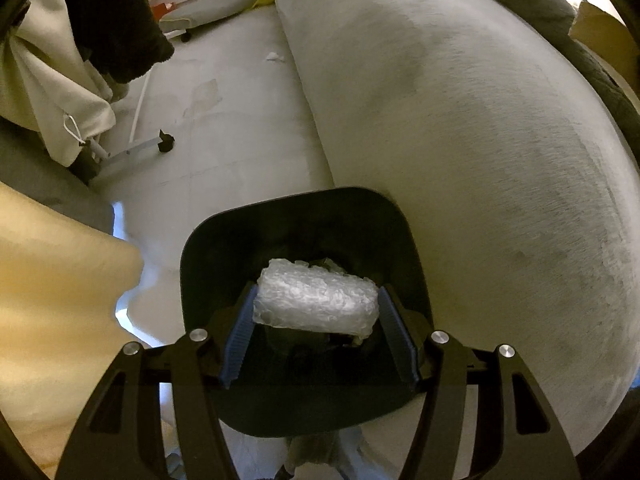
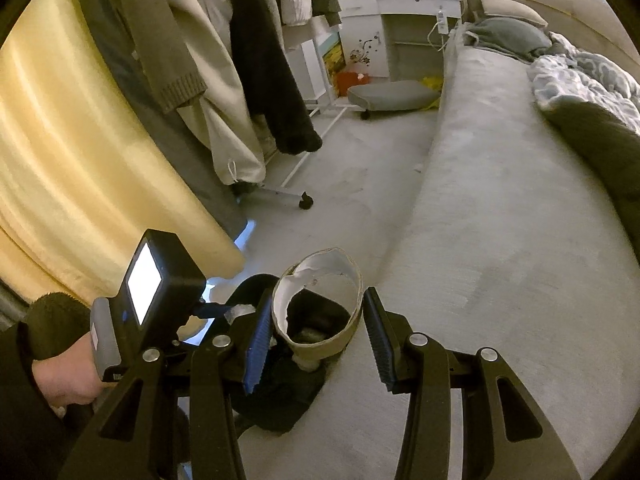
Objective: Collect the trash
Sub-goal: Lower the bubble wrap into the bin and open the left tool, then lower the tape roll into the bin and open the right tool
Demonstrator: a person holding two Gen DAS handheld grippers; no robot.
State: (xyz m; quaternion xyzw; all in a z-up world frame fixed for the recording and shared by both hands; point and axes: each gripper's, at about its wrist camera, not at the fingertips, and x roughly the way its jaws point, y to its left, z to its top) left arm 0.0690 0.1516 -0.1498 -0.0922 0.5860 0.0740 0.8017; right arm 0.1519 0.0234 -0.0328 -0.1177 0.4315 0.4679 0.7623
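my left claw (image 1: 318, 330) is squeezing a lump of bubble wrap (image 1: 316, 300), holding it right over the black bin (image 1: 200, 248) under it. my right claw (image 2: 316, 332) is gripping a bent cardboard ring (image 2: 320, 300), with the bin just behind it.

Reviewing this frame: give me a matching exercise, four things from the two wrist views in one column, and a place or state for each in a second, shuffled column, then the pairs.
Things:
1. bubble wrap wad
2. torn cardboard ring
3. black bin
4. small white scrap

Places or states:
A. lying on the floor beside the bed
B. between the right gripper's blue pads
C. between the left gripper's blue pads, above the bin's opening
D. standing on the floor against the bed's edge, open at the top

Pairs: 1-C, 2-B, 3-D, 4-A
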